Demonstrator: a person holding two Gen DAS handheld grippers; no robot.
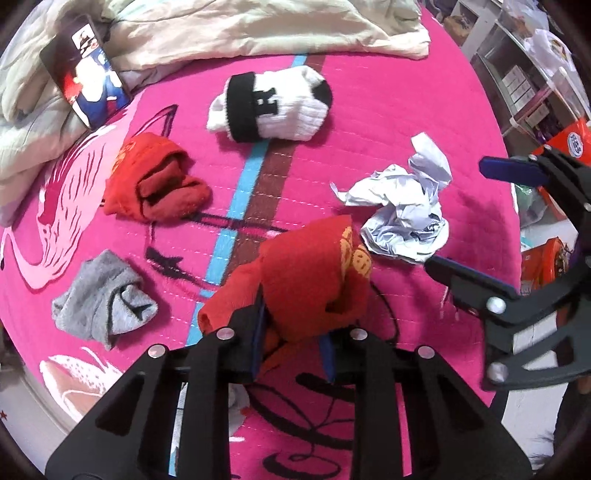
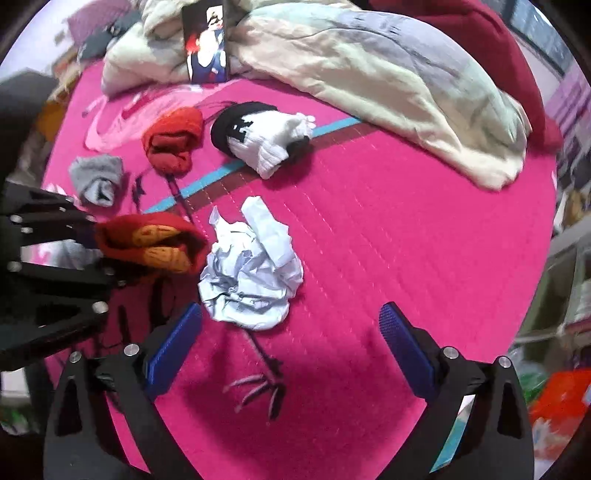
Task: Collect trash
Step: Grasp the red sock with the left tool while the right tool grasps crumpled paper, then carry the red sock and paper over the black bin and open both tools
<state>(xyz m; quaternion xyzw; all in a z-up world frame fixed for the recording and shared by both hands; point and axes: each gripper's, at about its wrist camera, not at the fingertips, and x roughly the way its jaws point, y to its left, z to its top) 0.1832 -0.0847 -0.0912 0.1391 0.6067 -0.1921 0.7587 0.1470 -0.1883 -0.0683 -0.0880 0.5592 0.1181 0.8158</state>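
Note:
A crumpled ball of white paper lies on the pink bedspread. In the right wrist view my right gripper stands open just in front of it, the blue pads apart and nothing between them; its left pad is near the paper's lower edge. The left wrist view shows the right gripper at the paper's right side. My left gripper is shut on a red sock with a yellow pattern, bunched just left of the paper.
Another red sock, a white-and-black sock and a grey sock lie further up the bed. A pale quilt with a picture card on it fills the far end. Shelves stand beyond the bed's right edge.

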